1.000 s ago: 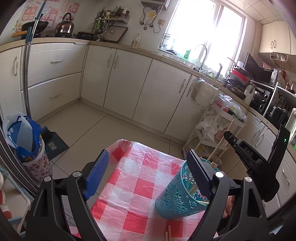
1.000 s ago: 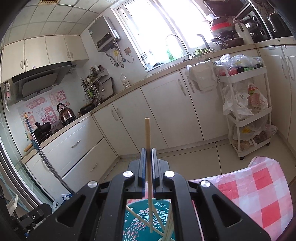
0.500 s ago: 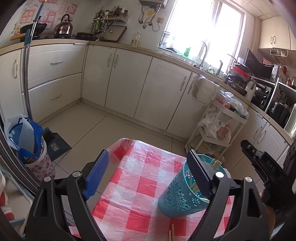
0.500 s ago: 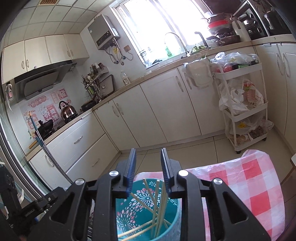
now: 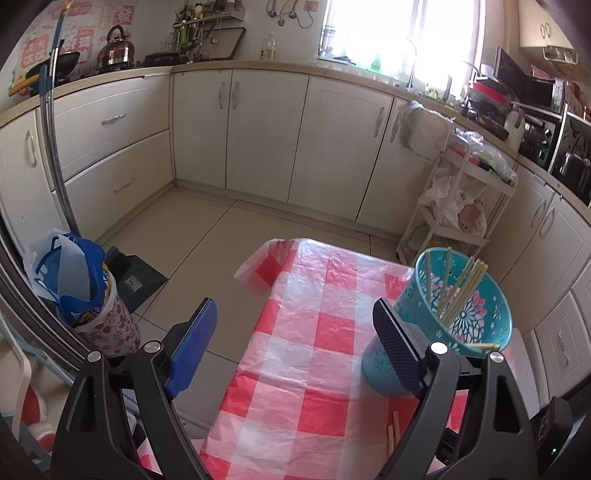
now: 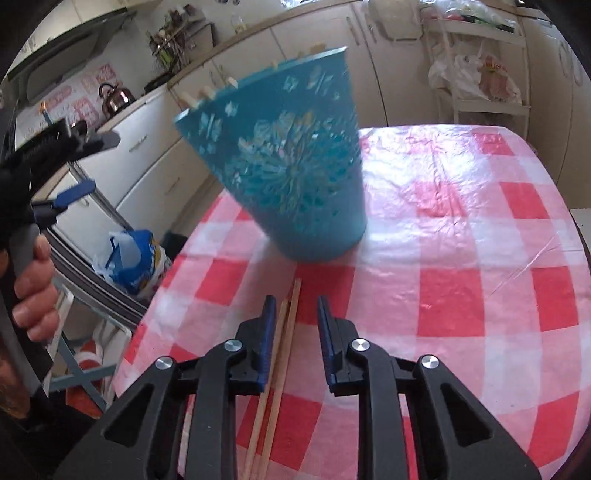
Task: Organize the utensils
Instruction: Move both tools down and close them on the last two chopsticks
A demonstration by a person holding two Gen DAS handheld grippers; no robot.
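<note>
Right wrist view: red-checked tablecloth (image 6: pixel 480 206) covers the table. Teal holder (image 6: pixel 291 170) stands on it, chopstick tips above its rim. Right gripper (image 6: pixel 293 317) jaws closing, nothing pinched; two loose chopsticks (image 6: pixel 286 325) lie on the cloth just inside its left pad. Left gripper (image 5: pixel 293 345) wide open, empty, holder (image 5: pixel 461 317) beside its right finger.

Cream cabinets (image 5: pixel 266 136) line walls; pale tiled floor (image 5: pixel 207 240); bright window (image 5: pixel 402 29); white trolley (image 5: pixel 458 206) beside cabinets.
</note>
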